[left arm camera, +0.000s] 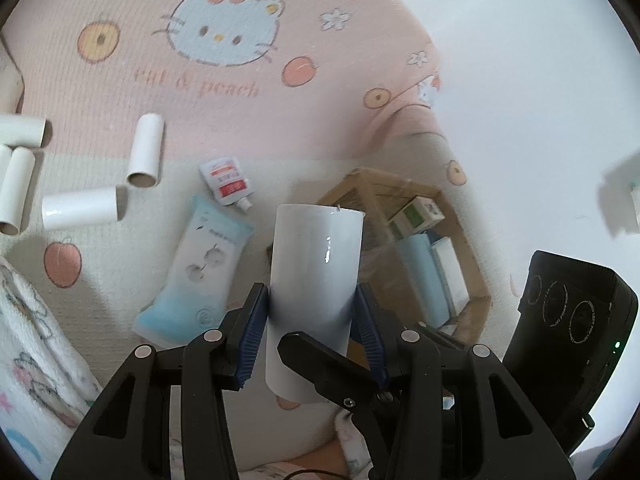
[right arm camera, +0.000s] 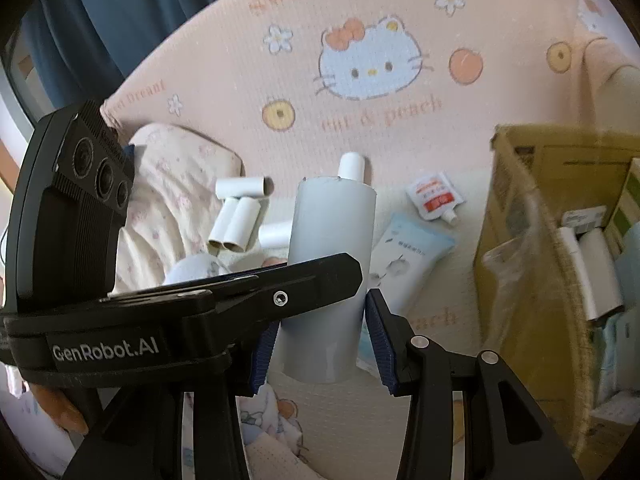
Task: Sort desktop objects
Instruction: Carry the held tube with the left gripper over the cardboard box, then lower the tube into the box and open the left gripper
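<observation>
A white paper tube stands upright between the blue pads of my left gripper, which is shut on it. The same tube also sits between the pads of my right gripper, whose right pad stands slightly off it. The left gripper's finger crosses in front. Several more white tubes lie on the bed to the left. A blue-white pouch and a small red-white sachet lie behind the tube.
A cardboard box with cartons and packets stands at the right; it also shows in the left wrist view. A pink Hello Kitty blanket covers the bed. A patterned towel lies at the left.
</observation>
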The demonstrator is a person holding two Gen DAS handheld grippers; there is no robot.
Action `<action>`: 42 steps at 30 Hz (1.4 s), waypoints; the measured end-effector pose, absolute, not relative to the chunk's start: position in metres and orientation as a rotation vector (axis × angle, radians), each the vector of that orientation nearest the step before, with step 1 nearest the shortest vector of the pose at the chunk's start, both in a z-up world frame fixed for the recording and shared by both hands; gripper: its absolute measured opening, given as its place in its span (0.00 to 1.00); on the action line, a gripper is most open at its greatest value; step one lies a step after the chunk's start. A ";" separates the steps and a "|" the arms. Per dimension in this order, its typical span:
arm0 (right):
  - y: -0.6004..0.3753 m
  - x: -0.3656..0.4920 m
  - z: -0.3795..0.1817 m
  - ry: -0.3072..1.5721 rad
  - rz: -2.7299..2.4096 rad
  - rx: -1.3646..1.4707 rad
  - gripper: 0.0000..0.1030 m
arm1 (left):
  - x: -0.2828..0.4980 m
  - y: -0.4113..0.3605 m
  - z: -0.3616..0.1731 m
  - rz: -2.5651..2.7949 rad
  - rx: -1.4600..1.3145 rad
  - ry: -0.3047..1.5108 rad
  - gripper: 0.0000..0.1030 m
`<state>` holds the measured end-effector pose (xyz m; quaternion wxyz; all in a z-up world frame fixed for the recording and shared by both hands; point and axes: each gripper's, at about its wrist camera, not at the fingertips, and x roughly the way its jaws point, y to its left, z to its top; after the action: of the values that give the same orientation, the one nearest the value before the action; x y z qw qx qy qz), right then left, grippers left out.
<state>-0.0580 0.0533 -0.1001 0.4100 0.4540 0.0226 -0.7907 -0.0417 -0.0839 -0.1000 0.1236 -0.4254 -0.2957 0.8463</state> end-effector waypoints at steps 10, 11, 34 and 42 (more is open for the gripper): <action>0.098 -0.057 -0.061 0.031 -2.089 1.027 0.40 | -0.051 -0.040 -0.064 2.438 -1.178 -0.699 0.47; 0.104 -0.057 -0.059 0.036 -2.101 1.024 0.40 | -0.053 -0.034 -0.063 2.424 -1.187 -0.685 0.47; 0.195 -0.115 -0.037 0.012 -2.155 1.074 0.42 | -0.123 0.058 -0.039 2.275 -1.226 -0.483 0.47; 0.205 -0.160 -0.049 0.131 -2.133 1.140 0.42 | -0.168 0.092 -0.058 2.249 -1.314 -0.382 0.46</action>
<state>-0.1597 0.2053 -0.0487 0.3521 0.4406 0.0507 -0.8242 -0.1677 0.0921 -0.0577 0.2520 -0.4830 -0.1406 0.8267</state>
